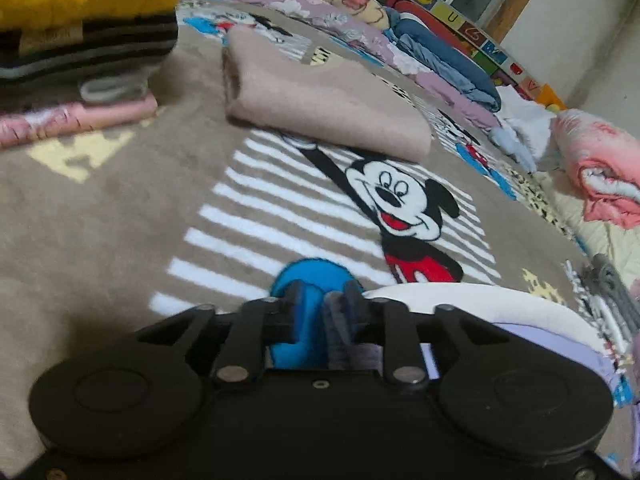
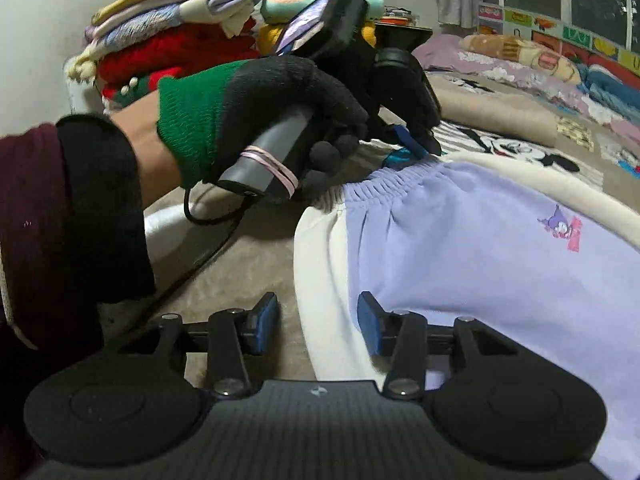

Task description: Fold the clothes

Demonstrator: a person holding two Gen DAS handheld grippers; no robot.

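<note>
A lavender and white pair of pants [image 2: 460, 248] with an elastic waistband lies flat on the Mickey Mouse blanket [image 1: 132, 208]. My right gripper [image 2: 318, 326] is open, its blue pads either side of the white side stripe at the near edge. My left gripper [image 1: 320, 300] hovers low over the blanket at the pants' waistband; its jaws stand a little apart with nothing clearly between them. In the right wrist view the left gripper [image 2: 416, 142] is held by a gloved hand, its tips at the waistband. The pants' white edge [image 1: 480, 300] shows at the lower right of the left wrist view.
A folded beige garment [image 1: 320, 100] lies further out on the blanket. A stack of folded clothes [image 1: 80, 40] sits at the left, another pile [image 2: 168, 40] by the wall. Bedding [image 1: 420, 48] lines the far edge. A pink quilt [image 1: 600, 168] lies at the right.
</note>
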